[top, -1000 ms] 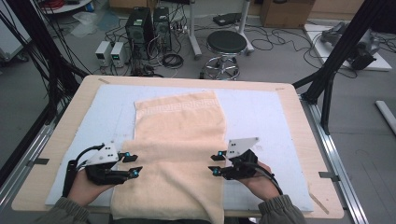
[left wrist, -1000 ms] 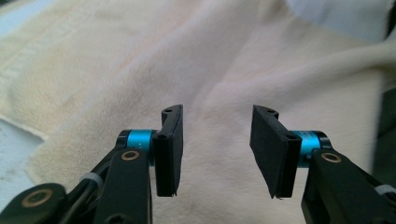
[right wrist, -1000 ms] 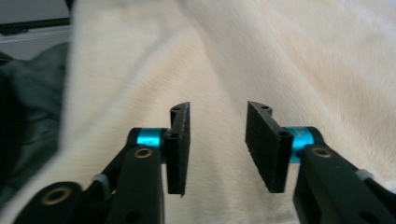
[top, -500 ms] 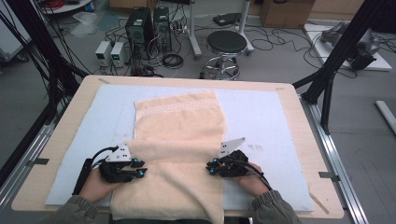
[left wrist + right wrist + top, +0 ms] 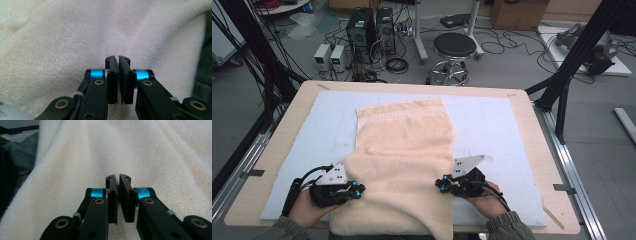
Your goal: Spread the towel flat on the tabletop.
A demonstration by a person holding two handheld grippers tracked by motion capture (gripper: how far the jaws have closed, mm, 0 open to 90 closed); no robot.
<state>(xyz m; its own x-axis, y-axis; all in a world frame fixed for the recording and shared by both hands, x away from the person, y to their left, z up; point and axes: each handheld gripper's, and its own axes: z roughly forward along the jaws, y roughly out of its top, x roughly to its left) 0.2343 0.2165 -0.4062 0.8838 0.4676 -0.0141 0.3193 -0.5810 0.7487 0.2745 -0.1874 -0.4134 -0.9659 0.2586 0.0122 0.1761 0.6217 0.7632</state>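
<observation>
A peach towel (image 5: 404,135) lies lengthwise on the pale mat (image 5: 502,130), its near half drawn up into a rounded fold across the middle. My left gripper (image 5: 357,190) sits at the towel's left edge and my right gripper (image 5: 439,184) at its right edge, both near the table's front. In the left gripper view the jaws (image 5: 117,58) are pressed together on the fluffy towel (image 5: 62,45). The right gripper view shows the same: the jaws (image 5: 117,177) pinch the towel (image 5: 75,157) at their tips. Both pairs of jaws have just closed.
The mat covers a wooden table (image 5: 532,120) with metal rails along its sides. Behind the table stand a round stool (image 5: 454,47), computer cases (image 5: 362,25) and tangled cables on the floor. Black frame posts rise at both far corners.
Both hands moved in to the towel's side edges and their jaws closed on it. The near part of the towel has risen into a fold across the middle.
</observation>
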